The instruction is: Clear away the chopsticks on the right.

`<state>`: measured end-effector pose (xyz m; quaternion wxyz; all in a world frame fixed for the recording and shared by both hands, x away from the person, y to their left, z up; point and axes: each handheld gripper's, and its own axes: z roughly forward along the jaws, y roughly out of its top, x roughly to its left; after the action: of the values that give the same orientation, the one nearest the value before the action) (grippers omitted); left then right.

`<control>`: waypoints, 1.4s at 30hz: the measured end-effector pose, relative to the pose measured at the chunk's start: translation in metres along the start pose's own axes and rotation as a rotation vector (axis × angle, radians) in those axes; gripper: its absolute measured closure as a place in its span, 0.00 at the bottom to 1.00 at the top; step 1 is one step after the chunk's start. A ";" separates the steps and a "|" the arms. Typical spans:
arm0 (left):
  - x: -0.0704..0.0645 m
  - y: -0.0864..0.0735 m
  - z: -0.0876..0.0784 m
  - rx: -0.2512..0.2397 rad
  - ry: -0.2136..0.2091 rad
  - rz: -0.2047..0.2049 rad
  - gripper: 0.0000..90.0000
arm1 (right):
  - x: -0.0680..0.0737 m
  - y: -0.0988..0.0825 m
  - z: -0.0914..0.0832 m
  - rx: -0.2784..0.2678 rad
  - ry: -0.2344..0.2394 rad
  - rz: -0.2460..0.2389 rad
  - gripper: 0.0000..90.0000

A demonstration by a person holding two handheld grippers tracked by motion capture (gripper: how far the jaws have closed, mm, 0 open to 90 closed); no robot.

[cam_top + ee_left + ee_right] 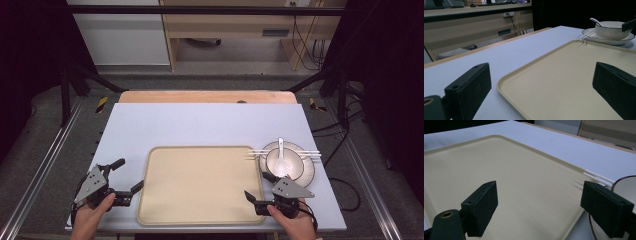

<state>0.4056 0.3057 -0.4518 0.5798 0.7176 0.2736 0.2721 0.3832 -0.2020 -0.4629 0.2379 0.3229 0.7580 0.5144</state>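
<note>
High view: your left hand-held gripper (127,176) & right hand-held gripper (257,186) both gape wide, empty, flanking beige tray (200,184); spoon (281,152) in bowl (283,162) on plate (309,170).

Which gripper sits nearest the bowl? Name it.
The right gripper. It sits just below the bowl and plate; the left gripper is across the tray.

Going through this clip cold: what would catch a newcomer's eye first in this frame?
The big beige tray lies bare in the middle of the pale table. At its far right corner sits a white plate carrying a bowl with a spoon in it, and white chopsticks lie across the plate's far rim. The left gripper and right gripper flank the tray's near corners, both open and holding nothing.
</note>
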 end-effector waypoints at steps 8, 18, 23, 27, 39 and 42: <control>0.001 0.000 -0.001 0.006 0.006 -0.013 0.02 | 0.000 0.002 -0.007 0.008 -0.030 -0.012 0.19; 0.001 -0.001 -0.003 0.018 0.021 -0.019 0.03 | -0.008 0.024 -0.028 0.015 -0.070 -0.037 0.33; 0.001 -0.001 -0.002 0.021 0.025 -0.015 0.03 | -0.065 0.063 -0.051 0.103 -0.192 -0.096 0.63; 0.001 -0.002 -0.001 0.029 0.027 -0.014 0.04 | -0.122 0.069 -0.054 0.190 -0.298 -0.036 0.83; 0.001 -0.003 -0.001 0.038 0.026 -0.006 0.04 | -0.211 0.027 -0.011 0.469 -0.412 0.135 1.00; 0.001 -0.002 -0.001 0.038 0.026 -0.004 0.04 | -0.218 0.022 -0.007 0.500 -0.416 0.152 1.00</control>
<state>0.4053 0.3074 -0.4538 0.5630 0.7243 0.2876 0.2752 0.5318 -0.3600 -0.4334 0.2621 0.5250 0.7696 0.2519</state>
